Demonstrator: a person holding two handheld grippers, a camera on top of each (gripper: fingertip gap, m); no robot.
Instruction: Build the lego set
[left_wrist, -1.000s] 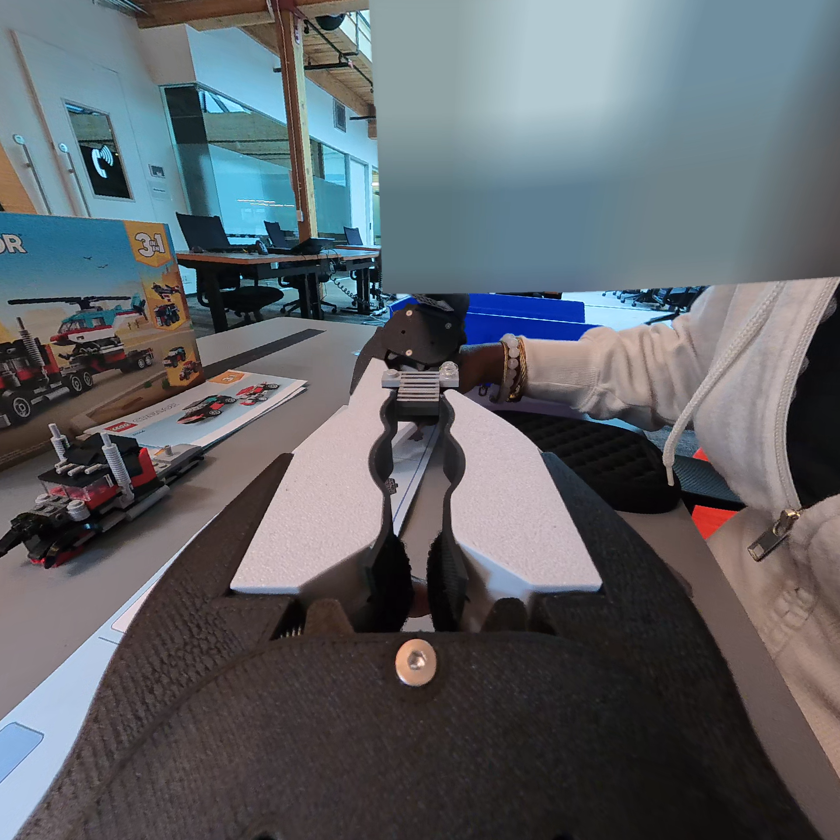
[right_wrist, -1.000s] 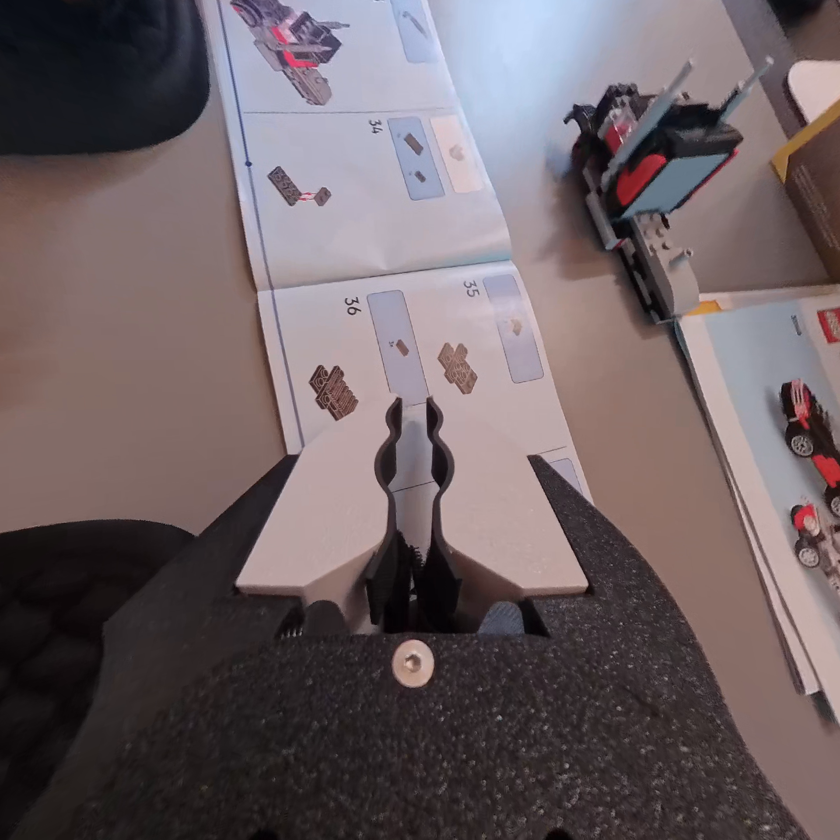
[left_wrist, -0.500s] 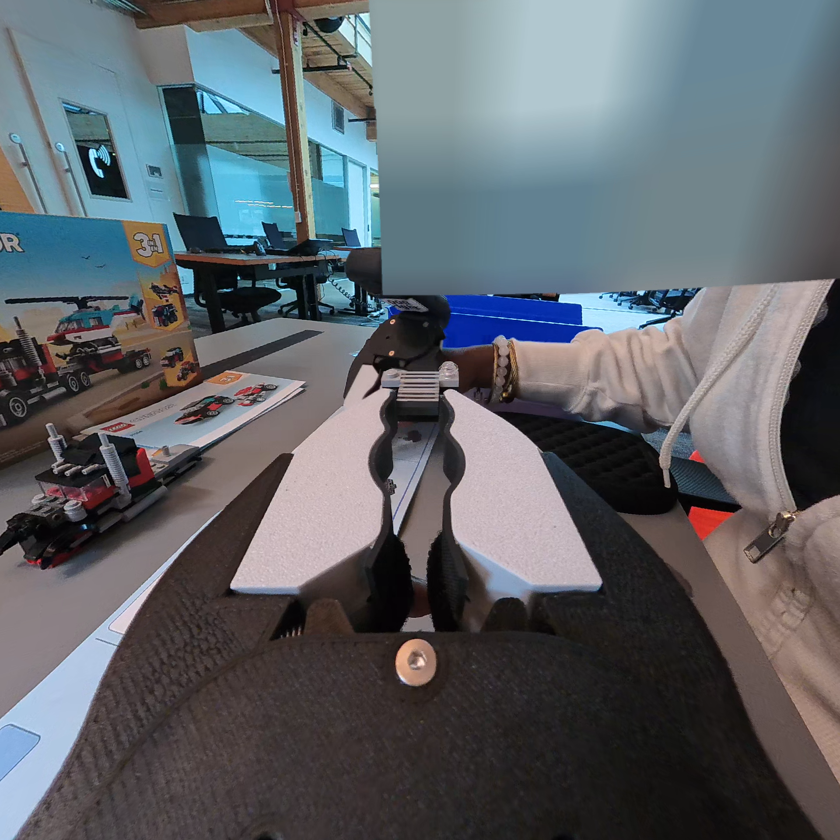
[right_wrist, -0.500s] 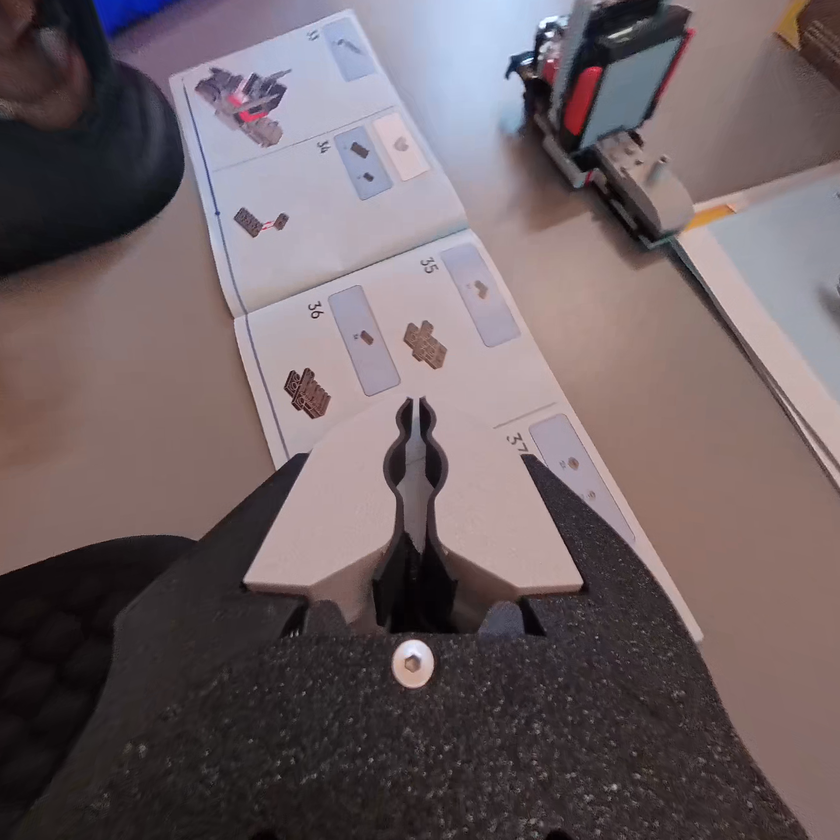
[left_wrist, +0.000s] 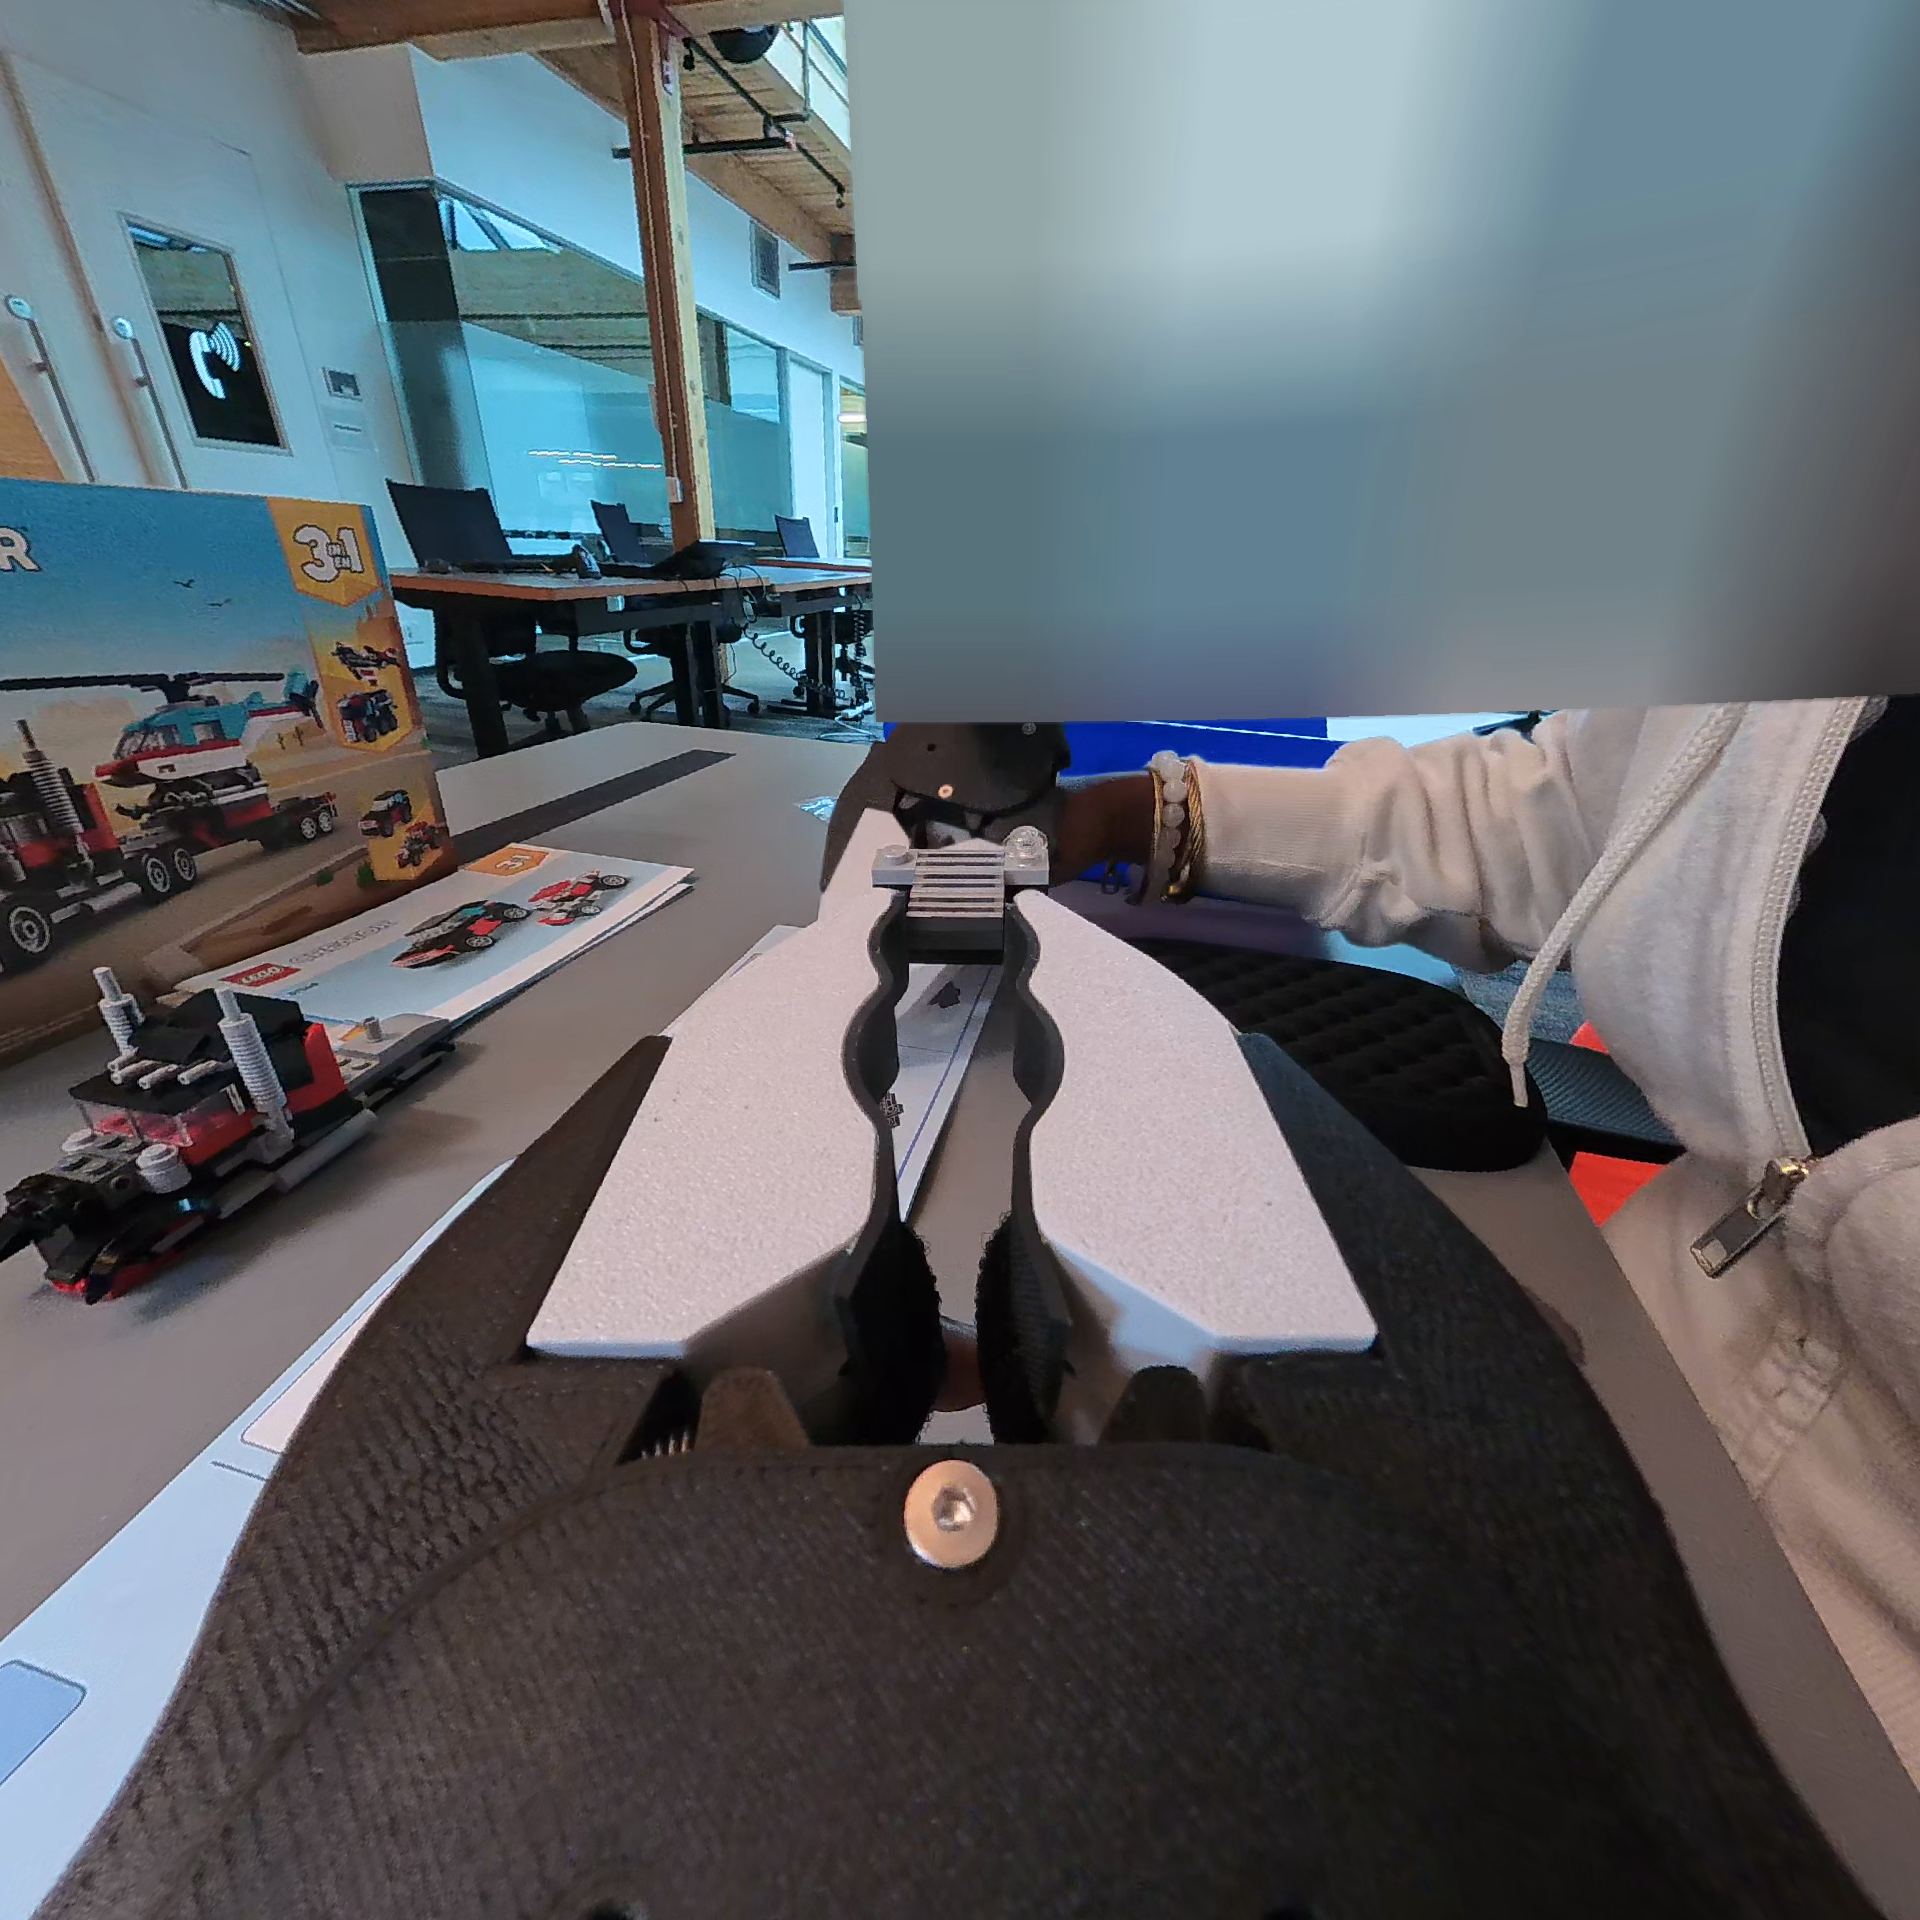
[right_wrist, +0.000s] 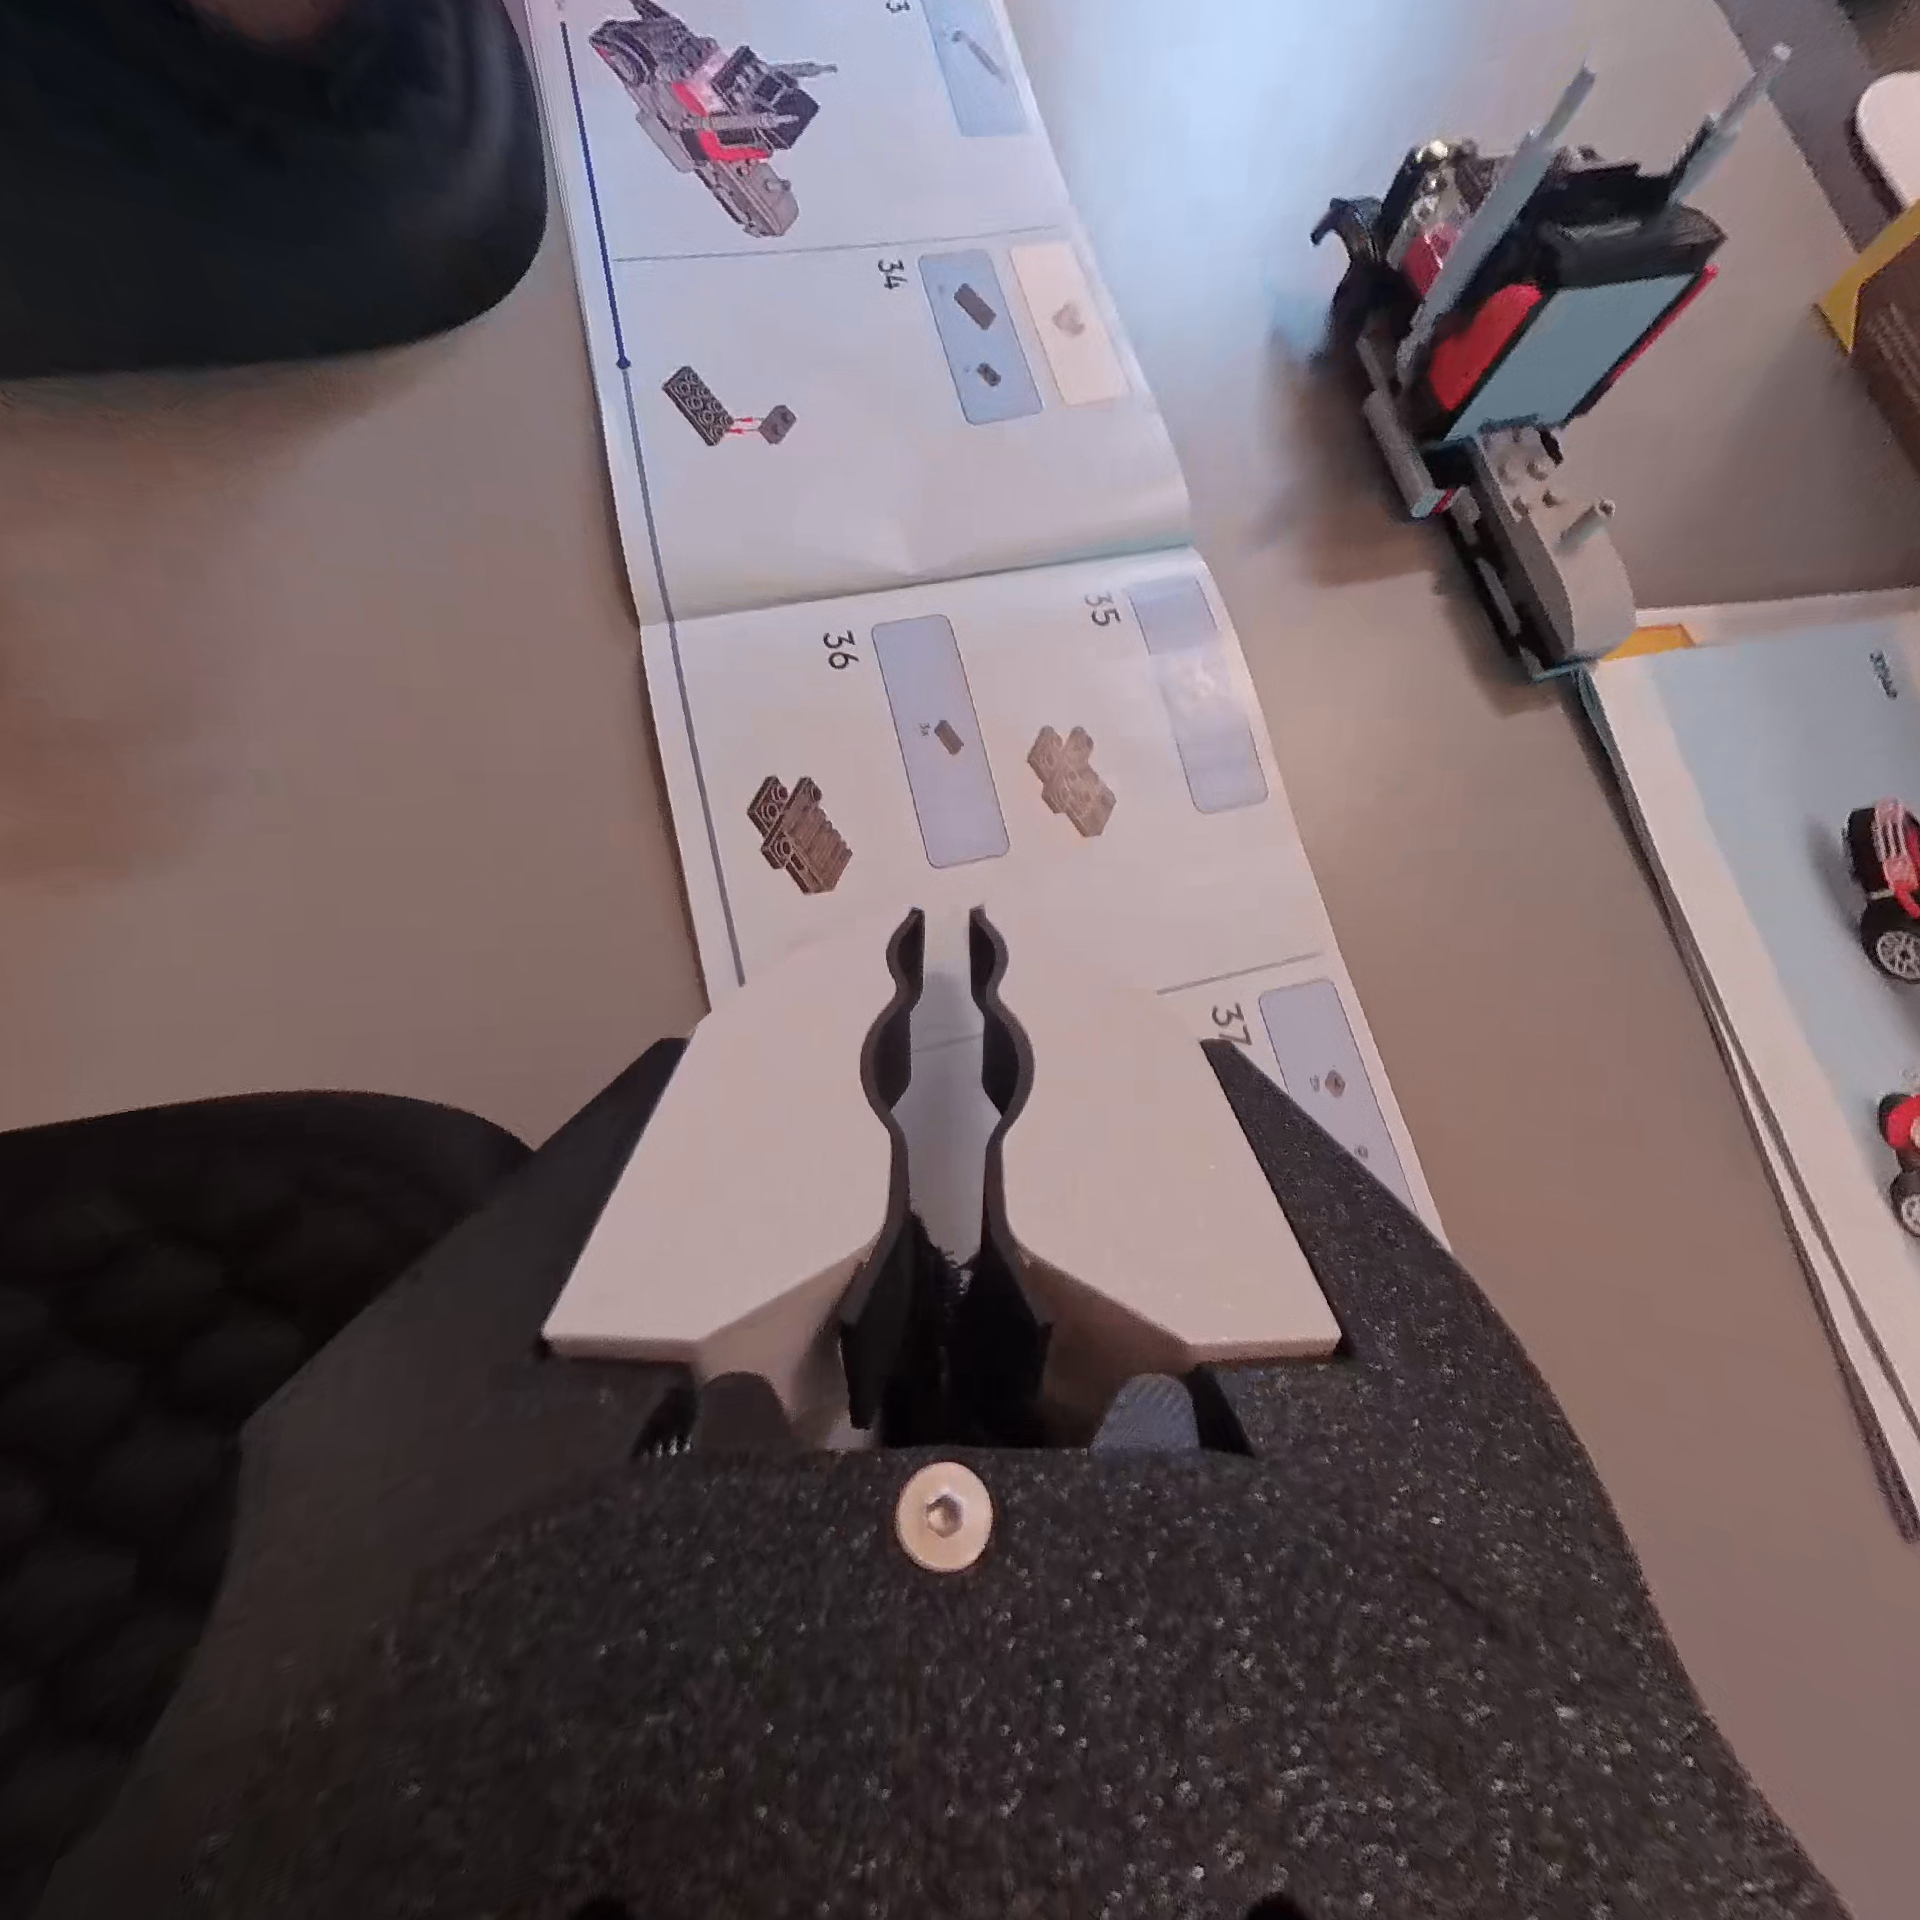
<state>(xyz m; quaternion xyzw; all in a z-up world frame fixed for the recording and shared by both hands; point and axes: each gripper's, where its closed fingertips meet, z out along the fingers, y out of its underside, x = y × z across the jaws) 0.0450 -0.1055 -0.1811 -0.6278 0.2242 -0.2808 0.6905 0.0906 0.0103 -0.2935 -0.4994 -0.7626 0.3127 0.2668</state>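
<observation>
My left gripper (left_wrist: 954, 896) is shut on a small grey lego assembly (left_wrist: 956, 883) with a ribbed grille and studs at both ends, held above the table. My right gripper (right_wrist: 943, 920) is slightly open and empty. It hovers over the open instruction booklet (right_wrist: 883, 468), whose pages show build steps. Its black body (left_wrist: 966, 769) shows in the left wrist view just behind the grey assembly, held by a hand in a white sleeve. The partly built red, black and grey truck (left_wrist: 187, 1122) stands on the table to the left. It also shows in the right wrist view (right_wrist: 1538, 343).
The lego box (left_wrist: 187, 727) stands at the far left, with a second booklet (left_wrist: 447, 925) lying in front of it. That booklet also shows in the right wrist view (right_wrist: 1766, 831). Black padded mats (left_wrist: 1351, 1049) (right_wrist: 260, 156) lie on the grey table. A person in a white hoodie (left_wrist: 1714, 935) is at the right.
My right gripper swung over the booklet. Its jaws closed almost fully half a second ago and now stand slightly apart again. My left gripper has kept still with the grey assembly.
</observation>
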